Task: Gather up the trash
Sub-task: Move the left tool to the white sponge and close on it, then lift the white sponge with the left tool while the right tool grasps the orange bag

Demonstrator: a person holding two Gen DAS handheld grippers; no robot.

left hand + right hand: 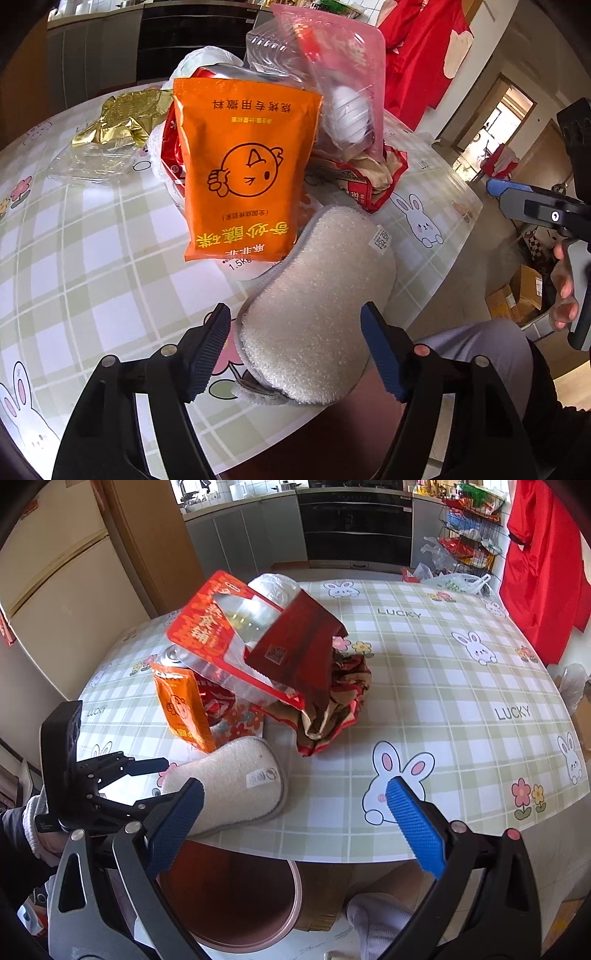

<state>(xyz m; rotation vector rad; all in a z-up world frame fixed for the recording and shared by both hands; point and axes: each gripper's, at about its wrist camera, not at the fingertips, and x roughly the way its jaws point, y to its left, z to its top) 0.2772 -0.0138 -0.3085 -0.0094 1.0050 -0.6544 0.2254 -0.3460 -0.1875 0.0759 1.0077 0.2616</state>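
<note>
Fingers of left gripper (pixel 295 354) pressed on both sides of white sponge (pixel 317 295), gripping its near end; sponge overhangs counter (pixel 92 240) edge, far end resting on it. Fingers of right gripper (pixel 295 827) spread wide, nothing between them, hovering at counter edge. Orange pouch (pixel 247 170) just beyond sponge, leaning on trash pile: clear plastic clamshell (pixel 317 74), crumpled red wrapper (pixel 365 177), gold foil (pixel 122 118) further left. Round brown bin (pixel 229 904) below counter edge.
</note>
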